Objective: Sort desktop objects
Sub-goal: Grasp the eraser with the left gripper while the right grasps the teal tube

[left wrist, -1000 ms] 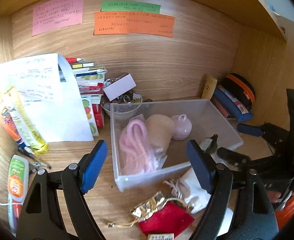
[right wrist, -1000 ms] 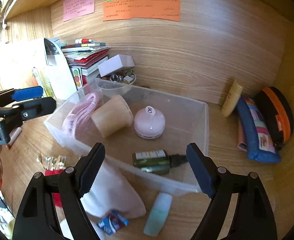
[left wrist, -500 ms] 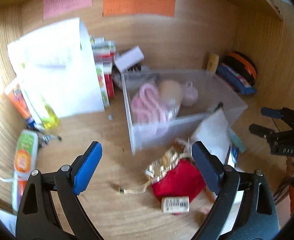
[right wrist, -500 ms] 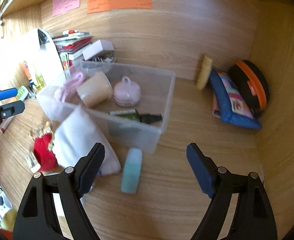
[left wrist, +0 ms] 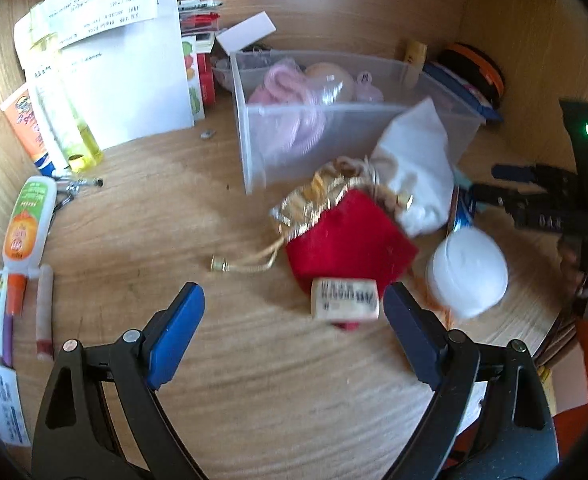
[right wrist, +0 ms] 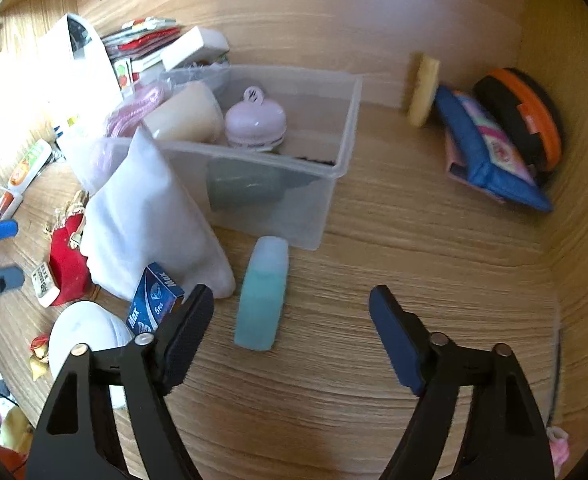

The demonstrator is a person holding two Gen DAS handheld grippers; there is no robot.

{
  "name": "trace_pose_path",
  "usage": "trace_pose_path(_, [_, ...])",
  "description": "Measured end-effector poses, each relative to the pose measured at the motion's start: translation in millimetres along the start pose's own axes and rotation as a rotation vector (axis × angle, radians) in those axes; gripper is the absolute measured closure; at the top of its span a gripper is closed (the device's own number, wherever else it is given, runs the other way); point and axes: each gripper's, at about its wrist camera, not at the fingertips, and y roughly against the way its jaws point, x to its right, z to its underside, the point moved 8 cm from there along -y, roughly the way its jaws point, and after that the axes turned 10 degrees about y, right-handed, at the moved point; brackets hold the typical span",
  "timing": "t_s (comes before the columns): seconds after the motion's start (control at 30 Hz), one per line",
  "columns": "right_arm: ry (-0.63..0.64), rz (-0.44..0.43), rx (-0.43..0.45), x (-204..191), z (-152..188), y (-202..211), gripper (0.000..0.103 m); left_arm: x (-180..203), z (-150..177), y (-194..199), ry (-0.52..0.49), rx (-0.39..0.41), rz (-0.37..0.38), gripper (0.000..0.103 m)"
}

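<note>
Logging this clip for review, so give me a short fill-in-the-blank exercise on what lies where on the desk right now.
1. The pink round case lies inside the clear plastic ____.
2. The teal bottle lies on the desk ____ the clear bin, not in it.
3. A small labelled block rests against the ____ velvet pouch.
4. The left gripper and right gripper both have their jaws ____.

Missing words: bin; outside; red; open

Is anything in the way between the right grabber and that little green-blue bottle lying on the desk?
No. The right gripper is open, and only bare desk lies between it and the teal bottle, which sits just ahead, nearer its left finger.
</note>
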Motion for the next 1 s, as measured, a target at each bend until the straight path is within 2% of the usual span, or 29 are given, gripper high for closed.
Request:
trace_pose_path(0.13, [0.018, -0.034, -0.029, -8.8, -0.6, -11.0, 0.038, 8.1, 9.9, -4.0, -0.028, -0.009, 0.002, 0.02])
trace_pose_path(0.3, [0.036, -0.061, -0.043, -16.9, -2.5, -18.0, 0.052, 20.0, 14.6, -12.3, -0.061, -0.025, 0.023, 0.031])
trace_pose_path(0.43, [0.022, -0.094, -0.047, -18.1, -3.3, -19.6, 0.06, 21.7, 14.0, -19.4, -0.055, -0.037, 0.03, 0.049])
trace_pose_path(0.5, [0.026, -0.1, -0.046, -18.9, -3.8, -19.1, 0.069, 20.0, 13.1, -21.7, -0.042, -0.036, 0.027, 0.054])
trace_pose_path(0.57, [0.03, -0.101, -0.044, -20.1, -4.3, -18.5, 0.07, 18.2, 12.0, -21.0, -0.029, -0.032, 0.027, 0.063])
trace_pose_path(0.73, [0.033, -0.09, -0.036, -18.5, -3.7, -14.0, 0.079, 10.1, 11.5, -18.3, -0.009, -0.021, 0.013, 0.063])
trace_pose_path(1.0, [0.024, -0.051, -0.04, -4.9, 6.2, -4.5, 0.08, -6.3, -0.2, -3.9, 0.047, 0.022, 0.012, 0.063])
